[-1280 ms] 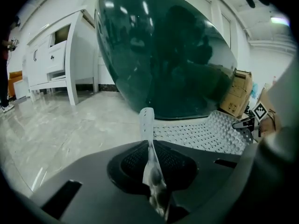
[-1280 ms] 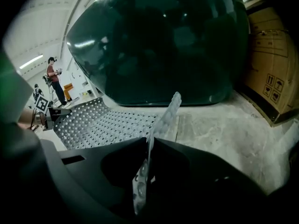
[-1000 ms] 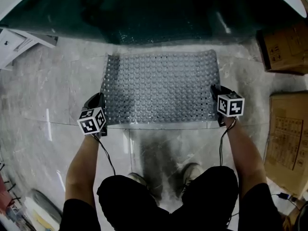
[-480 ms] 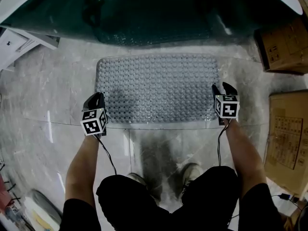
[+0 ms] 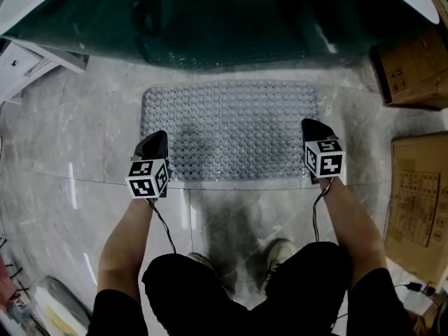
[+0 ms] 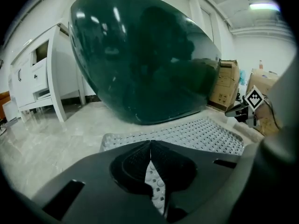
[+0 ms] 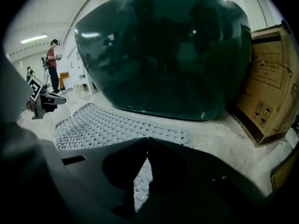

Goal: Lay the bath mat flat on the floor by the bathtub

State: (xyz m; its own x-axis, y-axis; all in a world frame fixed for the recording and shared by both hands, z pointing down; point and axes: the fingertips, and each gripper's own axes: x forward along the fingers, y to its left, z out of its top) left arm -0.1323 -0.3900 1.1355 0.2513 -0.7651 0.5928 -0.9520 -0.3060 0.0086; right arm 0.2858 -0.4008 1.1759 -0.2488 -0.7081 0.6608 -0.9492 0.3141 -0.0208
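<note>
Head view, bath mat (image 5: 231, 128) flat, left gripper (image 5: 159, 137) and right gripper (image 5: 309, 124) above near corners, fingers (image 6: 133, 162) clenched empty

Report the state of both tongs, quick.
Left tongs: shut, tips together, holding nothing; the bath mat lies flat beneath.
Right tongs: closing shut, nothing between them.

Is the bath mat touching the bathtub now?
Apart. The right gripper view shows a strip of bare floor between the bath mat and the base of the bathtub; the head view agrees.
</note>
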